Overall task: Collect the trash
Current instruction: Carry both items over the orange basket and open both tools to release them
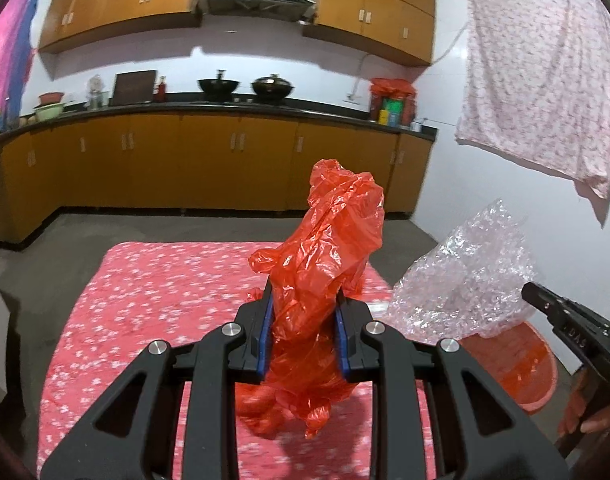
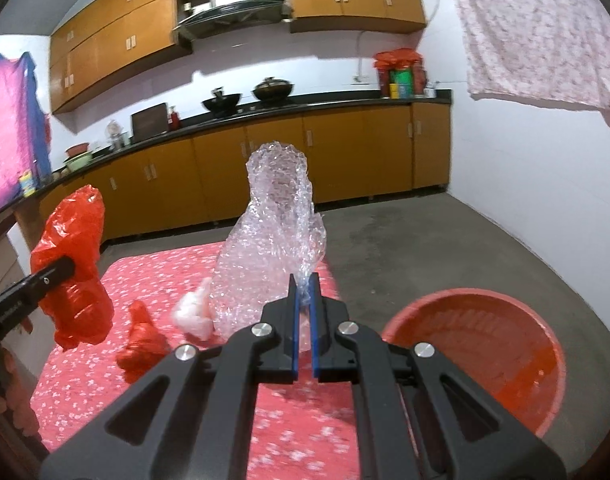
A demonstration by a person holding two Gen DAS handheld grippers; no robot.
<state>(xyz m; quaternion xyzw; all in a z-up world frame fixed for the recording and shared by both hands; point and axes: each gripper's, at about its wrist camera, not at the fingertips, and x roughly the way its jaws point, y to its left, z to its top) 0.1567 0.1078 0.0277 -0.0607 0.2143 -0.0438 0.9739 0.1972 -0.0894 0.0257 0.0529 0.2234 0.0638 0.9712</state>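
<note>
While my left gripper [image 1: 303,322] is clamped on a crumpled red plastic bag [image 1: 325,264], the bag rises past the fingertips and sags below them, so I cannot see the table straight under it. My right gripper [image 2: 304,298] pinches a thin fold of bubble wrap [image 2: 273,248], which stands ahead of it over the pink flowered tablecloth [image 2: 145,364]. Down to the right of that gripper sits a red basin [image 2: 477,344] on the floor, its near rim cut off by the gripper body. Left of the right gripper, a smaller red wad [image 2: 143,344] and a white scrap [image 2: 195,314] lie on the cloth; the wrap covers part of the scrap. In the left view the wrap hides most of the basin.
</note>
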